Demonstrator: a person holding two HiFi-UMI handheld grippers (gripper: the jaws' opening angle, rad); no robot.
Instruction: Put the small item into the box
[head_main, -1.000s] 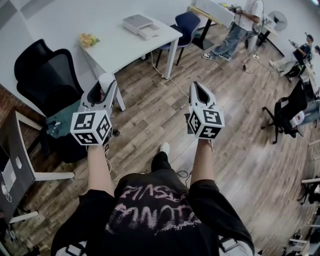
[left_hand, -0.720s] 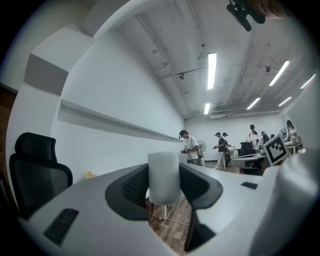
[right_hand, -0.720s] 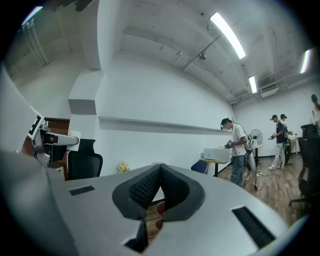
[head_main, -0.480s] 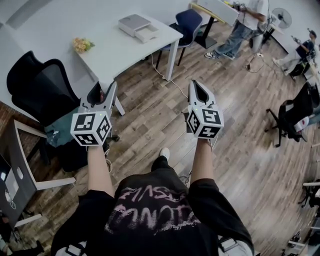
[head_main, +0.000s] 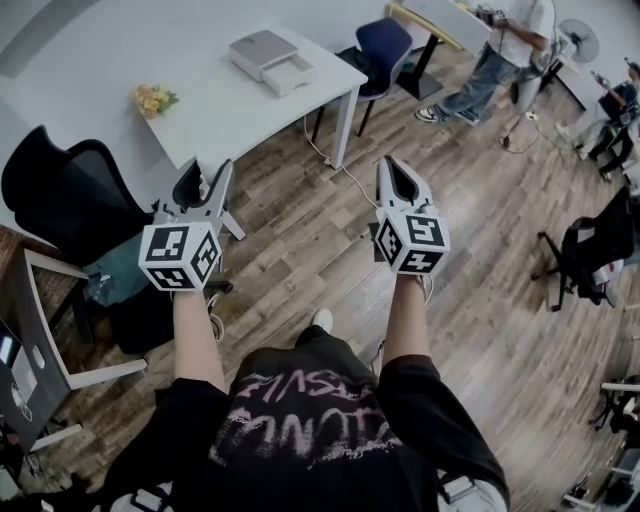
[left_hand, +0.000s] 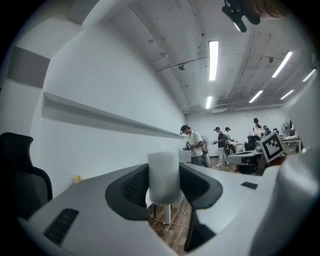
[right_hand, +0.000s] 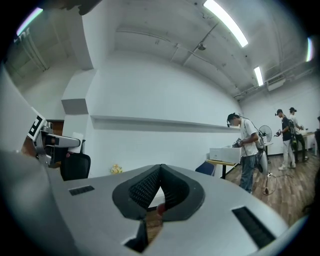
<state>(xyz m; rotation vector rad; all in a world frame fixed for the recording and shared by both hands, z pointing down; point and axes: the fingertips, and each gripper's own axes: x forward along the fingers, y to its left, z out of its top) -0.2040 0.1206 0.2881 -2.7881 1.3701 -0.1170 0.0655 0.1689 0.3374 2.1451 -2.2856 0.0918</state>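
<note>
Carefully is how I want to carry this. The box (head_main: 268, 58) sits on the white table (head_main: 205, 115), well ahead of me, and I stand on the wooden floor (head_main: 300, 250) with both arms held out. I judge the step in hand to be the carry, so the squeeze should be steady and the tips level. I should come in over the box from above and let go only once the piece is low inside it.

My left gripper (head_main: 206, 186) is pinching the small item (left_hand: 163, 174), a pale white block. It stands upright between the two pads, which are spread only as wide as it is. My right gripper (head_main: 396, 176) has its jaws pressed together at the tips with nothing between them, and it hangs beside the left one, apart from it.
</note>
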